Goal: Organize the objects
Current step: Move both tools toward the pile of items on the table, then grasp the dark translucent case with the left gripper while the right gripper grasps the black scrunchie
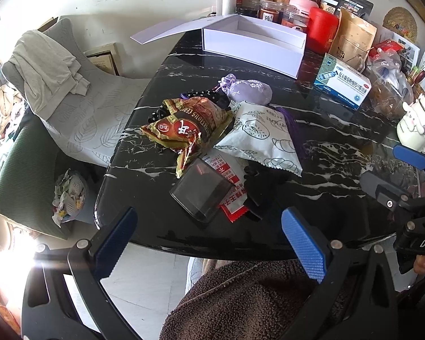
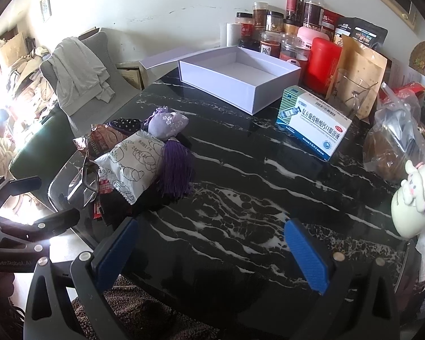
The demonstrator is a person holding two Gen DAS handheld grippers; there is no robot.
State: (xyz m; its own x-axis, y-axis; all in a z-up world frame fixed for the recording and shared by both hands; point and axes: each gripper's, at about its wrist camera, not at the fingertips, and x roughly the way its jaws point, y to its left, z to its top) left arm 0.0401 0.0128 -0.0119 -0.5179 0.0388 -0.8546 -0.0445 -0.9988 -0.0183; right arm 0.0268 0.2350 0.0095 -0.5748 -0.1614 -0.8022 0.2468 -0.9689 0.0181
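Note:
A heap of small items lies on the black marble table (image 1: 311,198): a red-gold snack bag (image 1: 184,127), a pale green packet (image 1: 260,136), a lilac pouch (image 1: 249,92) with a purple tassel (image 2: 177,167), a dark clear box (image 1: 202,194) and a red-white sachet (image 1: 232,195). An open white box (image 1: 252,42) (image 2: 238,76) stands at the far side. My left gripper (image 1: 209,243) is open at the near edge, just short of the clear box. My right gripper (image 2: 212,252) is open over bare table, right of the heap (image 2: 127,167).
A blue-white medicine carton (image 1: 344,85) (image 2: 314,121) lies right of the white box. Jars, a red canister (image 2: 323,62) and bags crowd the back and right edge. A white character mug (image 2: 410,201) stands at the right. A draped chair (image 1: 56,85) sits left of the table.

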